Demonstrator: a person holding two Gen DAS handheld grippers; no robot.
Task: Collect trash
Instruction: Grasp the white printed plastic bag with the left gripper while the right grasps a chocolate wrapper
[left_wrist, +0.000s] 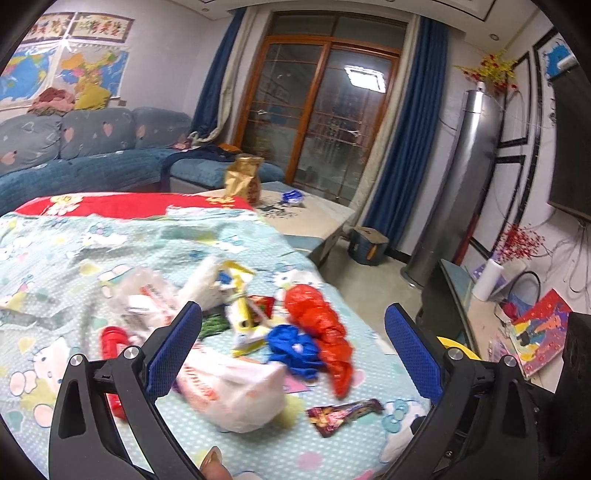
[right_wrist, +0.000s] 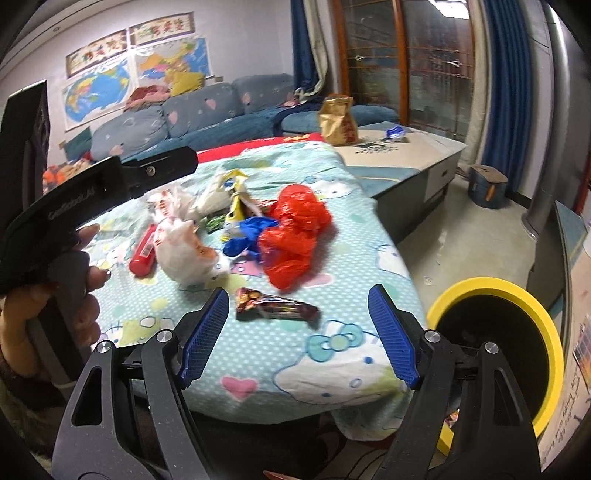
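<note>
Trash lies heaped on the cartoon-print blanket (right_wrist: 332, 354): a red plastic bag (right_wrist: 293, 236), a blue bag (right_wrist: 245, 236), a white bag (right_wrist: 184, 251), a red tube (right_wrist: 144, 254) and a dark candy wrapper (right_wrist: 275, 306). Only the right wrist view shows the yellow-rimmed bin (right_wrist: 495, 354) beside the blanket's edge, and the hand (right_wrist: 70, 295) gripping the left gripper (left_wrist: 291, 343). Both it and the right gripper (right_wrist: 297, 332) have fingers spread, holding nothing; the wrapper lies just ahead of the right one. Beyond stands a bench (left_wrist: 314, 218) carrying a gold bag (left_wrist: 242, 179).
</note>
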